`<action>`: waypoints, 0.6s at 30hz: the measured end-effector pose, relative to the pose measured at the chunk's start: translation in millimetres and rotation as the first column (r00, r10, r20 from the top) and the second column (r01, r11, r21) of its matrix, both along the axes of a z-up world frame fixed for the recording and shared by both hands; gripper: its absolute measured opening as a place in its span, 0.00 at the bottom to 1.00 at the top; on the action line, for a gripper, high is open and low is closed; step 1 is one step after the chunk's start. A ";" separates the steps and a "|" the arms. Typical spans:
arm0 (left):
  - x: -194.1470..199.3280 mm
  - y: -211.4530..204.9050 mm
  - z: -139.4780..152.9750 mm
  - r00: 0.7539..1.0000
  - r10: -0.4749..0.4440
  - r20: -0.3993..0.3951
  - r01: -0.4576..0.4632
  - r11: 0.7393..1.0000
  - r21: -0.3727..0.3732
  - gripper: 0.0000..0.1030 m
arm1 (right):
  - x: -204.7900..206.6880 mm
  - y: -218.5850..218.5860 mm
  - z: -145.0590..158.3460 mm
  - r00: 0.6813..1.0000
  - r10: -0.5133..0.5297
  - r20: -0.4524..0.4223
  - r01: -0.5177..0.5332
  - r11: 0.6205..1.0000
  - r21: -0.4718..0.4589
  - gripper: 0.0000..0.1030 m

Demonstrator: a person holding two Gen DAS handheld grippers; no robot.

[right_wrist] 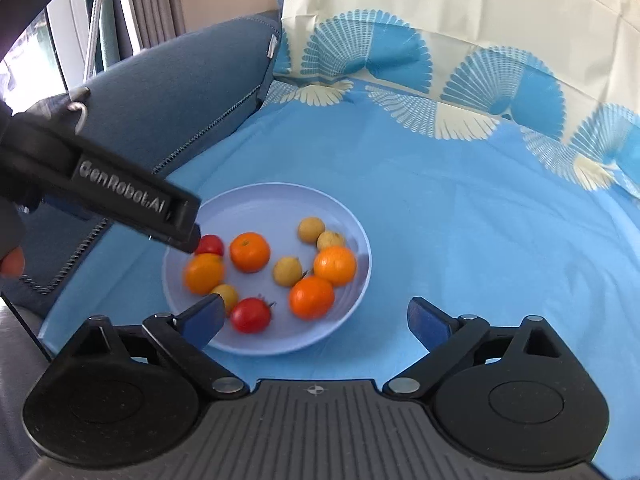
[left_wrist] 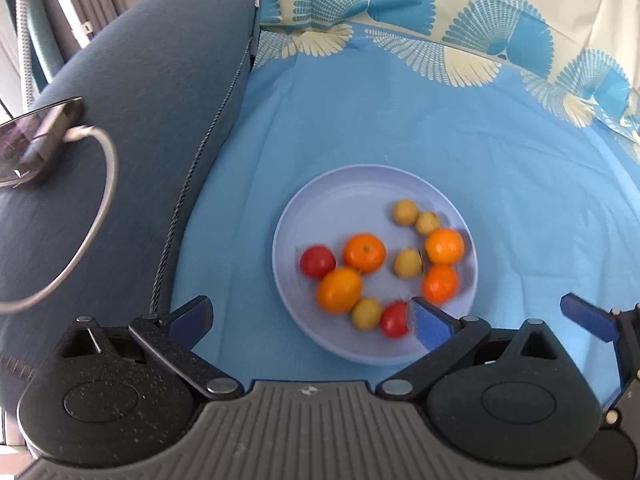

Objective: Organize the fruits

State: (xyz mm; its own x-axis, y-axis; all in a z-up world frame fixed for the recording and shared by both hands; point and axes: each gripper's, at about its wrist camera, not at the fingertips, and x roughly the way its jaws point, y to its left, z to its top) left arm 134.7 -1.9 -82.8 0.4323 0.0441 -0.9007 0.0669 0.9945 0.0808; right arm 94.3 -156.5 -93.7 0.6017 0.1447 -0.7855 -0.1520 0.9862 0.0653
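Observation:
A pale blue plate (left_wrist: pixel 320 192) sits on a blue cloth and holds several fruits: two red tomatoes (left_wrist: pixel 317 261), several oranges (left_wrist: pixel 364 252) and several small yellow fruits (left_wrist: pixel 405 212). My left gripper (left_wrist: pixel 308 312) hovers over the plate's near-left edge, open and holding nothing; its right finger (left_wrist: pixel 428 324) is beside a tomato (left_wrist: pixel 394 319). In the right wrist view the same plate (right_wrist: pixel 280 190) lies ahead and left. My right gripper (right_wrist: pixel 316 308) is open and holding nothing over the plate's near rim, its left finger (right_wrist: pixel 204 320) close to a tomato (right_wrist: pixel 251 315). The left gripper's black body (right_wrist: pixel 120 196) reaches in over the plate's left side.
A dark blue cushion (left_wrist: pixel 140 120) borders the cloth on the left, with a phone (left_wrist: pixel 36 140) and its looped cable on it. A fan-patterned cloth (left_wrist: pixel 400 20) rises at the back. A finger of the right gripper (left_wrist: pixel 588 316) shows at the right edge. Bare blue cloth (right_wrist: pixel 500 240) lies right of the plate.

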 end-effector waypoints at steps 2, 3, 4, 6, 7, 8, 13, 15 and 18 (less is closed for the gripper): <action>-15.3 0.4 8.0 1.000 -0.005 0.014 0.005 1.000 0.001 1.00 | -11.9 0.2 9.3 1.000 -0.016 0.016 0.016 1.000 0.003 0.96; -22.4 0.5 11.7 1.000 -0.004 0.022 0.004 1.000 0.003 1.00 | -17.0 0.5 13.7 0.999 -0.024 0.027 0.023 1.000 0.003 0.96; -28.7 0.5 15.3 1.000 -0.002 0.028 0.002 1.000 0.004 1.00 | -24.7 0.0 17.8 0.999 -0.030 0.039 0.030 1.000 0.002 0.97; -41.4 0.5 23.4 0.999 0.001 0.042 -0.001 1.000 0.004 1.00 | -34.9 0.9 26.7 0.998 -0.035 0.057 0.035 0.999 0.003 0.97; -48.2 1.5 27.9 0.999 0.003 0.050 -0.003 1.000 0.001 1.00 | -39.0 1.5 31.0 0.997 -0.033 0.066 0.032 0.999 0.003 0.97; -54.1 2.3 31.7 0.998 0.005 0.056 -0.005 1.000 -0.002 1.00 | -44.1 1.7 35.6 0.997 -0.028 0.076 0.029 1.000 -0.001 0.97; -78.9 3.2 47.0 0.996 0.013 0.092 -0.012 1.000 -0.006 1.00 | -68.0 6.3 54.6 0.990 -0.023 0.138 0.030 0.998 -0.051 0.99; -86.9 2.9 52.1 0.994 0.009 0.108 -0.008 1.000 -0.003 1.00 | -76.2 7.4 58.8 0.988 -0.029 0.152 0.039 0.997 -0.061 0.99; -98.9 2.5 59.1 0.991 0.002 0.133 -0.003 1.000 0.006 1.00 | -87.4 8.7 65.3 0.985 -0.051 0.163 0.062 0.996 -0.065 0.99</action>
State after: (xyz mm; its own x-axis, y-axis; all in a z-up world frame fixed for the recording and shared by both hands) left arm 35.9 0.6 -23.6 0.5479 0.0511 -0.8350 0.0523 0.9941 0.0951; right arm 6.9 -147.8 -28.5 0.7271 0.0557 -0.6842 -0.0991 0.9948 -0.0244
